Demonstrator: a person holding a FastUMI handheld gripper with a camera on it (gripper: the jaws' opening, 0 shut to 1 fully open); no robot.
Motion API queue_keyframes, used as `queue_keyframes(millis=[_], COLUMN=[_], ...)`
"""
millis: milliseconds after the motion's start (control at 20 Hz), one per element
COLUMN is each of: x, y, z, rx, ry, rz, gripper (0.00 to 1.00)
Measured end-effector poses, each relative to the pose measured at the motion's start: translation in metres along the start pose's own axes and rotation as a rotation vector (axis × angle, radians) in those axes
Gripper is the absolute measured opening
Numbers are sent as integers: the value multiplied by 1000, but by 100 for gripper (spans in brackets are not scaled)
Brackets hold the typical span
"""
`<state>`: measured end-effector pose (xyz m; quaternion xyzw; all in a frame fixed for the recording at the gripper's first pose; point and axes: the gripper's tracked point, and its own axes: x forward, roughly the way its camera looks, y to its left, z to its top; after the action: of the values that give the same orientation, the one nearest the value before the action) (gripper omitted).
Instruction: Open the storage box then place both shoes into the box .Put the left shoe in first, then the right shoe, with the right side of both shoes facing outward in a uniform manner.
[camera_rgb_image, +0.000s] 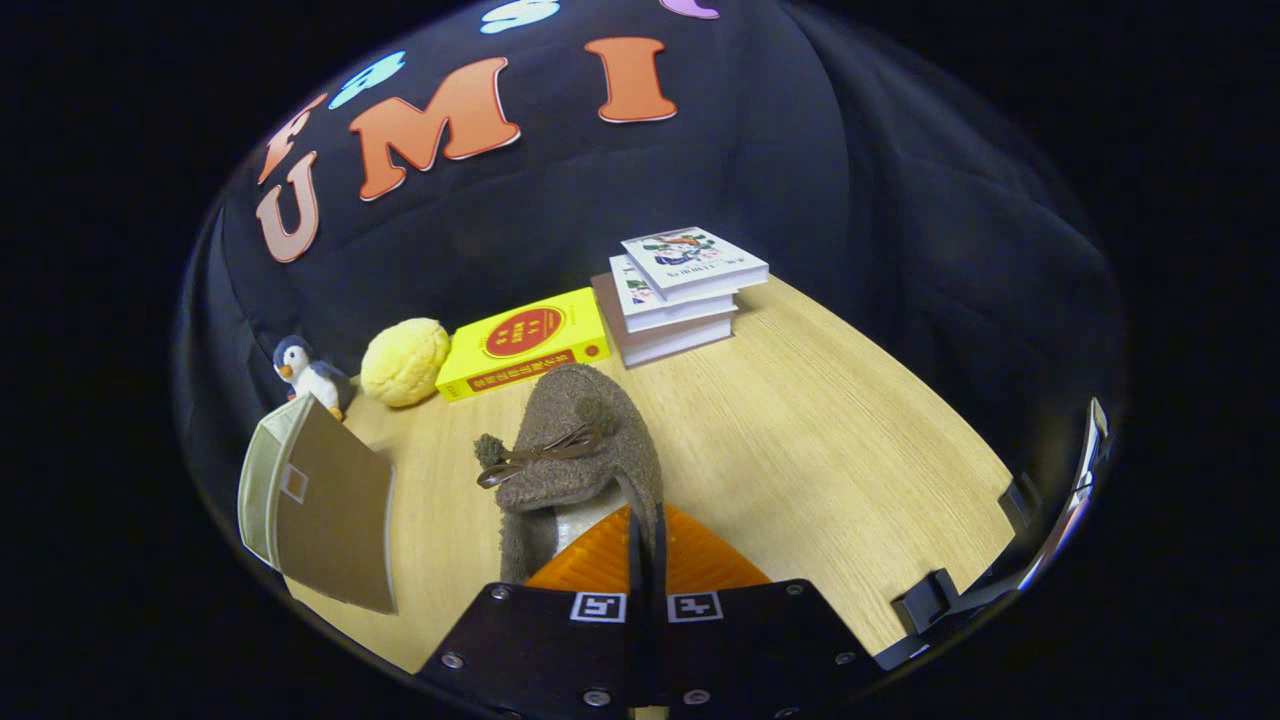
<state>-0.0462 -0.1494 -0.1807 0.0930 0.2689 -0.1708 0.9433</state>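
A brown fuzzy shoe (580, 440) with a thin bow and a pale lining hangs just ahead of my fingers, its toe pointing away from me over the wooden table (820, 450). My gripper (646, 535) is shut on the shoe's collar, both fingers pressed close together on the thin edge. Off to the left of the shoe is the storage box (318, 505), brown with a pale rim, its flap tilted up toward me; its inside is hidden from here.
Beyond the shoe lies a yellow book (525, 345), with a stack of books (680, 290) to its right. A yellow bun-shaped toy (404, 362) and a small penguin toy (308, 376) sit behind the box. A dark-framed object (1040, 540) stands at the table's right edge.
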Motion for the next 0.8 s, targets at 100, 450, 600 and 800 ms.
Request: queue_keyframes(millis=[100,450,600,800], x=[-13,-51,-64,-81], y=[29,131,172,220], z=[7,21,25,30], rx=[12,26,31,44], ry=[-19,-54,-60,-72], rz=[11,79,113,153], gripper=[1,1,1,1])
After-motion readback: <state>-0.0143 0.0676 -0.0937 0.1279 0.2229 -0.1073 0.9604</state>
